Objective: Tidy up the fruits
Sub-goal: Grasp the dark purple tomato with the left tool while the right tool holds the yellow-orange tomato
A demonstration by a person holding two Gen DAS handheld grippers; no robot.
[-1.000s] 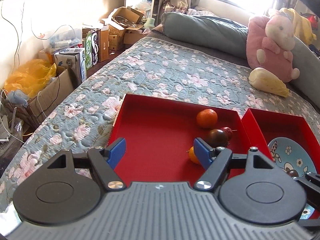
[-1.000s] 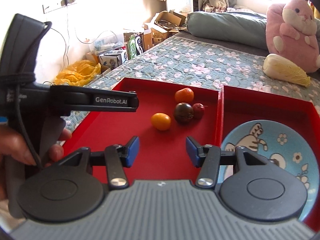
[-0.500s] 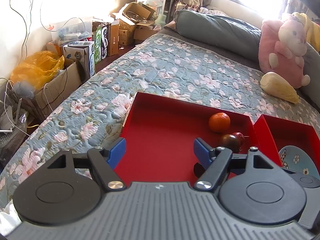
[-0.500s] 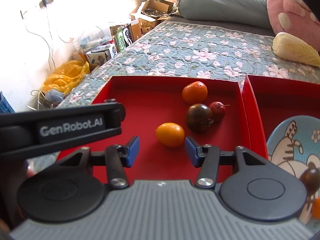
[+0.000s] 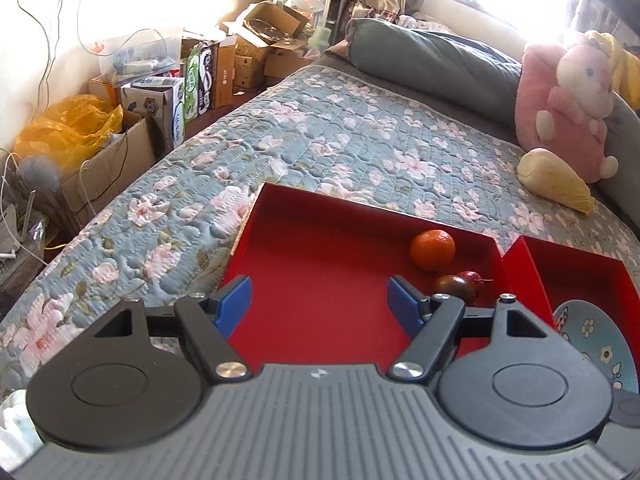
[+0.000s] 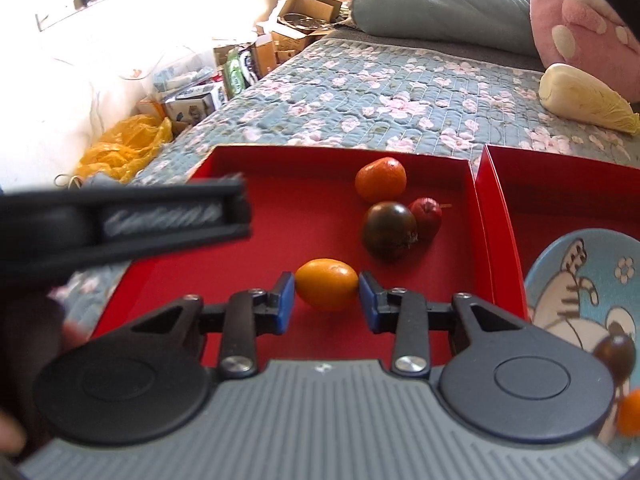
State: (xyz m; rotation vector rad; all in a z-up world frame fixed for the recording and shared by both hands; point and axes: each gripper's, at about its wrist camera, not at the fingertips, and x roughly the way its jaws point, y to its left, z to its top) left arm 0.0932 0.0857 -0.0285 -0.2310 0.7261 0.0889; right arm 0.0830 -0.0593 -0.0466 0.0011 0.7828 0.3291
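A small yellow-orange oval fruit (image 6: 327, 283) lies on its side on the floor of a red tray (image 6: 280, 168), toward its near edge. Behind it sits a dark brownish-purple tomato (image 6: 389, 230), touching a small red fruit (image 6: 427, 217) with a thin stem at its right. A round orange mandarin (image 6: 381, 179) rests just behind those, near the tray's far wall. A second red tray (image 6: 560, 176) alongside holds a blue patterned plate (image 6: 580, 264) bearing another dark tomato (image 6: 616, 354) and an orange fruit (image 6: 630, 416).

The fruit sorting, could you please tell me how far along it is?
Done: two fruits lie on the plate. In hand: the right tongs are closing around the yellow fruit. Left: the mandarin, dark tomato and red fruit in the left tray.
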